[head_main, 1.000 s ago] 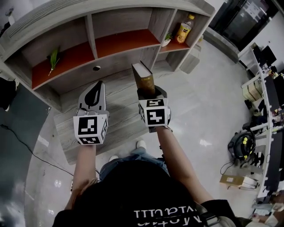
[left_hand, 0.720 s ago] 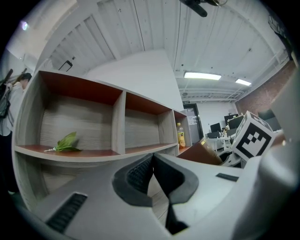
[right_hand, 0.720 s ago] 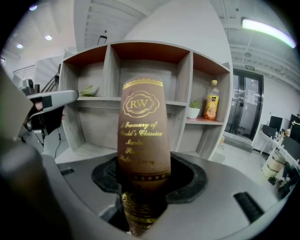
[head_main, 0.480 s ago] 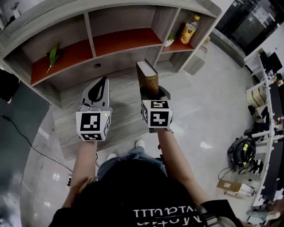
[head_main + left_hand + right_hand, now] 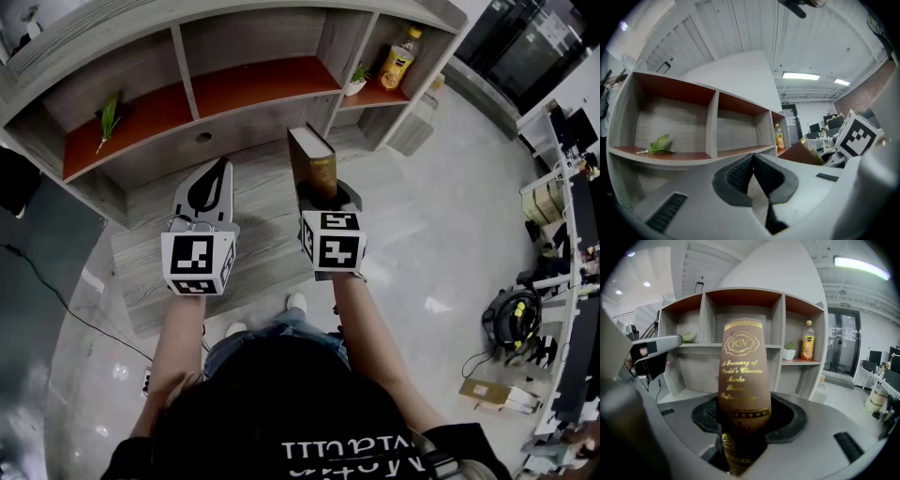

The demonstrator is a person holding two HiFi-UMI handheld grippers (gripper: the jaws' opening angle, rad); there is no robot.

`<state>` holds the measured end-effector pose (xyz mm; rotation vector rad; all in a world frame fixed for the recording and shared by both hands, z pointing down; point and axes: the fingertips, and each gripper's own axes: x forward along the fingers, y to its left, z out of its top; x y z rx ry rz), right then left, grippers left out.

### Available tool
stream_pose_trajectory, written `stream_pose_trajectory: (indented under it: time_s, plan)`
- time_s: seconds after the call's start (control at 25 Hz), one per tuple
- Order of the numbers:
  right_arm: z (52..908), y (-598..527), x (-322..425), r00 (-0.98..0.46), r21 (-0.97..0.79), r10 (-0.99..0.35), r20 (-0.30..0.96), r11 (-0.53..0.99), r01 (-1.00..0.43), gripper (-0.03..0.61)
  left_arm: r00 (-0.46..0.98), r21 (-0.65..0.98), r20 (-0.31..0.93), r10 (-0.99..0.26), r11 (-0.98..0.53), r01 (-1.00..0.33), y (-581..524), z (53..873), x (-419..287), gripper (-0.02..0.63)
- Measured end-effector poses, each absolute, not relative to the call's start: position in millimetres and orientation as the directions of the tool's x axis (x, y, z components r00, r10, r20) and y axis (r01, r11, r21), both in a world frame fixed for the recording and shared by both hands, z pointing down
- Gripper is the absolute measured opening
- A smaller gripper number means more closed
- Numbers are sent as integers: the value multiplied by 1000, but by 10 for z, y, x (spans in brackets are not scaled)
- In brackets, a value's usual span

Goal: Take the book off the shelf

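Overhead plus two low views, common shelf [image 5: 262,86]

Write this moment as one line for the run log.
right gripper: shut on book | left gripper: shut, empty | book: clear of shelf

Both forearms [image 5: 180,342] reach forward side by side — the left gripper [image 5: 217,171] level, jaws closed together, empty; the right gripper [image 5: 322,195] tipped slightly down, clamped on the book [image 5: 312,161].

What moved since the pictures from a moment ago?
The left gripper edged a little toward the shelf, its jaws shut and empty. Everything else stayed as it was: the right gripper still holds the book out in front of the shelf.
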<state>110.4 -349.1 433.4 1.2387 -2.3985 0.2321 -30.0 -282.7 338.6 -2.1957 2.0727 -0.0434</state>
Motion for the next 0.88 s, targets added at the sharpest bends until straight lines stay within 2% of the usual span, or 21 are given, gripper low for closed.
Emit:
stream_pose_trajectory:
  time_s: [0.88]
  plan:
    - [4283, -3397, 1166, -491, 40, -755, 435, 561, -827, 230, 86, -103, -73, -994, -78, -992, -2796, 3371, -259, 12]
